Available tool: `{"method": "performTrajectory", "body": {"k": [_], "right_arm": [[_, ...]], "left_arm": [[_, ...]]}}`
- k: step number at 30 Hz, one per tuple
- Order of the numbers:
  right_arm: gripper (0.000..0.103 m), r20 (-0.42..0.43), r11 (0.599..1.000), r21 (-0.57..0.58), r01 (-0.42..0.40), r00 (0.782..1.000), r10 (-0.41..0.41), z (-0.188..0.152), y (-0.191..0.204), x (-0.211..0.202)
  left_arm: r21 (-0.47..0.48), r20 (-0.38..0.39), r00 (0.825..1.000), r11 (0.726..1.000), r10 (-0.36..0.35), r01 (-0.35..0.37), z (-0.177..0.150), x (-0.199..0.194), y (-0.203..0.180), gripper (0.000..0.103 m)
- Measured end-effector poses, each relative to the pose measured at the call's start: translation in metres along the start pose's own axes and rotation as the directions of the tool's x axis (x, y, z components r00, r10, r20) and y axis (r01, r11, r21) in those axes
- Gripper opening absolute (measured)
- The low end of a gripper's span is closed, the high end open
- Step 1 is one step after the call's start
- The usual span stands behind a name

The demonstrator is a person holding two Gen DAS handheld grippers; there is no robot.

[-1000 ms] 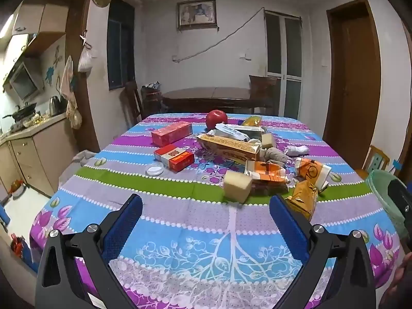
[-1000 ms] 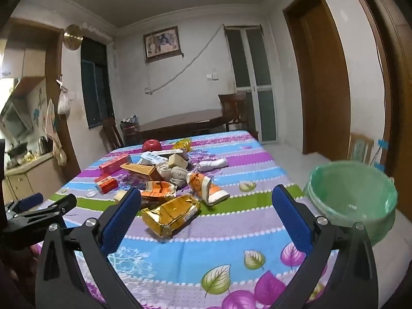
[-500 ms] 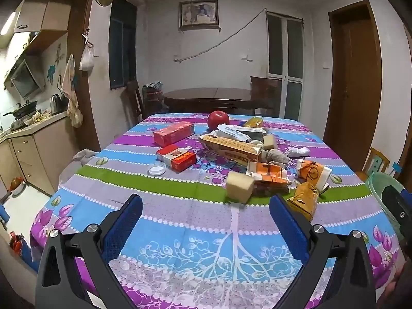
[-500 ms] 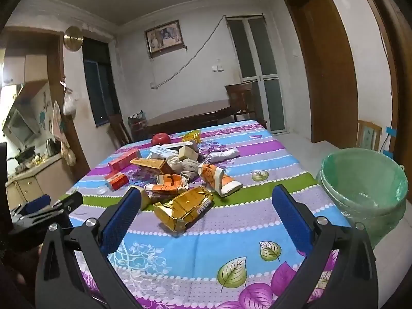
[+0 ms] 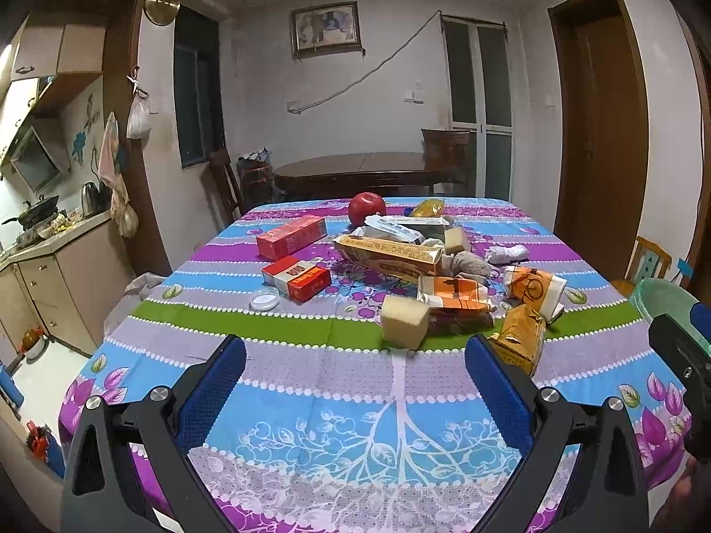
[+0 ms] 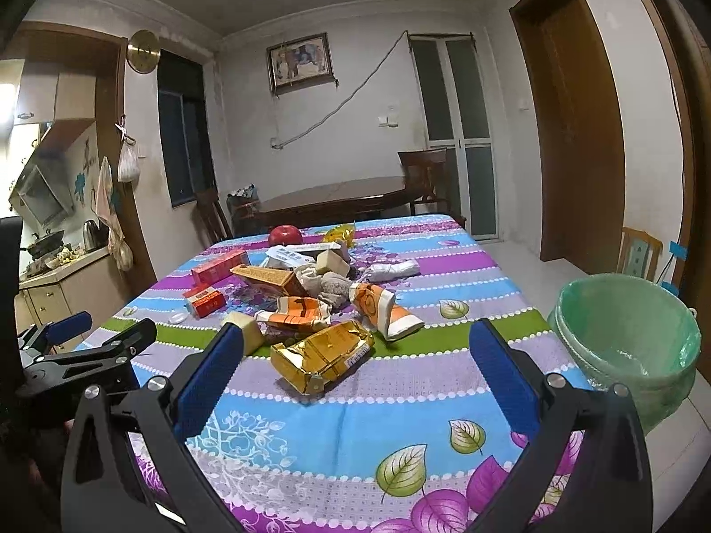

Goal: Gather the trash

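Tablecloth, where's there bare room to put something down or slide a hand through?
The near half of the tablecloth, from the green stripe to both open grippers, is bare. So is the right side between the gold wrapper and the green bin. The middle is crowded: red boxes, sponge block, wrappers and apple.

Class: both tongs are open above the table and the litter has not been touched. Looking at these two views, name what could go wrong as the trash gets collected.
1. The red apple sits beside the wrappers; it could be swept up as trash.
2. The gold wrapper lies flat and crinkled, so the right tongs may slip off it.
3. The green-lined bin stands off the table's right edge; a loosely held piece might drop on the floor.
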State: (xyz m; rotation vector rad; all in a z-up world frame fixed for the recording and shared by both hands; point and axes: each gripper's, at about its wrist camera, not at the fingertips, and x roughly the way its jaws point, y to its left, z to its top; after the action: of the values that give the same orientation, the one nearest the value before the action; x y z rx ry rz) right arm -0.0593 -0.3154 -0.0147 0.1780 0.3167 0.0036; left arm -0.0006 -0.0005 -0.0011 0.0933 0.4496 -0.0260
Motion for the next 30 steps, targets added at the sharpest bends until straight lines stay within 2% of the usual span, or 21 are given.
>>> {"method": "performTrajectory", "body": {"k": [17,30], "right_arm": [[0.098,-0.033,1.000,-0.002,0.016,0.999,-0.016,-0.005,-0.001,0.009],[0.098,-0.047,0.998,-0.037,0.058,0.997,-0.060,0.016,0.015,0.041]], "left_arm": [[0.002,-0.019,0.999,0.999,0.034,-0.034,-0.003,0.010,0.003,0.099],[0.012,0.037,0.991,0.992,0.129,-0.129,0.006,0.037,0.028,0.099]]}}
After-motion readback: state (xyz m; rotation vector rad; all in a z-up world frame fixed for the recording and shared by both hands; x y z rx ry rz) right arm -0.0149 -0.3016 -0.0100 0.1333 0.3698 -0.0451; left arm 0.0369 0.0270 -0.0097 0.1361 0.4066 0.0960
